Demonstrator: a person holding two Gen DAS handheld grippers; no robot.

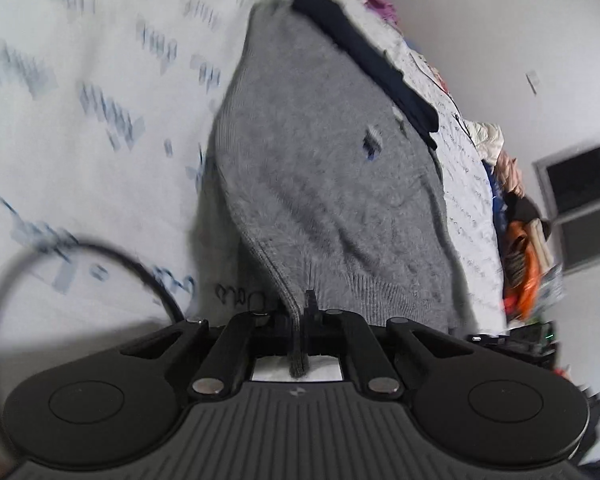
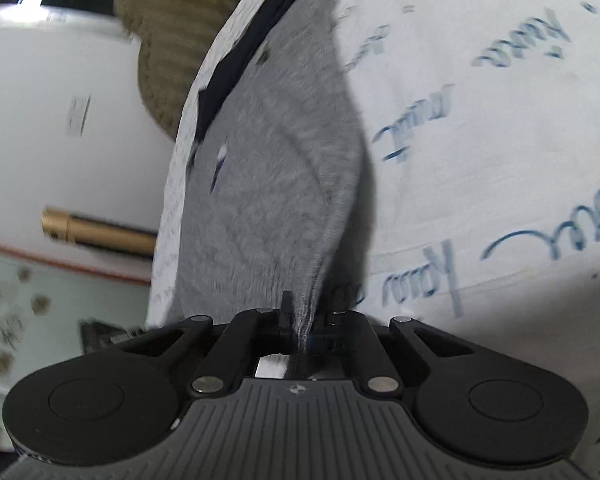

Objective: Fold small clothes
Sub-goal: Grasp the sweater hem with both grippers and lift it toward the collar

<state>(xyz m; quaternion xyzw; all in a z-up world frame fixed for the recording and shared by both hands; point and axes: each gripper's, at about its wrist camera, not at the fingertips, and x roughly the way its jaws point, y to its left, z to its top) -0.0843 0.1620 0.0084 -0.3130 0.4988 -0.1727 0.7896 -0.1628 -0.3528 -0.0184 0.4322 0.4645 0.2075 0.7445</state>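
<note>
A small grey knit sweater [image 1: 320, 184] lies on a white sheet printed with blue writing [image 1: 80, 80]. It has a dark navy band [image 1: 364, 52] along its far edge and a small blue mark on its front. My left gripper [image 1: 300, 316] is shut on the ribbed hem of the sweater, and a strip of hem runs back between the jaws. In the right wrist view the same grey sweater [image 2: 268, 200] stretches away from me. My right gripper [image 2: 302, 320] is shut on its edge, with grey knit pinched between the jaws.
A black cable [image 1: 100, 252] loops over the sheet at the left. A heap of mixed clothes [image 1: 512, 200] lies past the sheet's far right edge, near a dark window [image 1: 580, 184]. A brown corduroy garment [image 2: 168, 52] and a gold-and-black tube [image 2: 96, 232] lie at the left.
</note>
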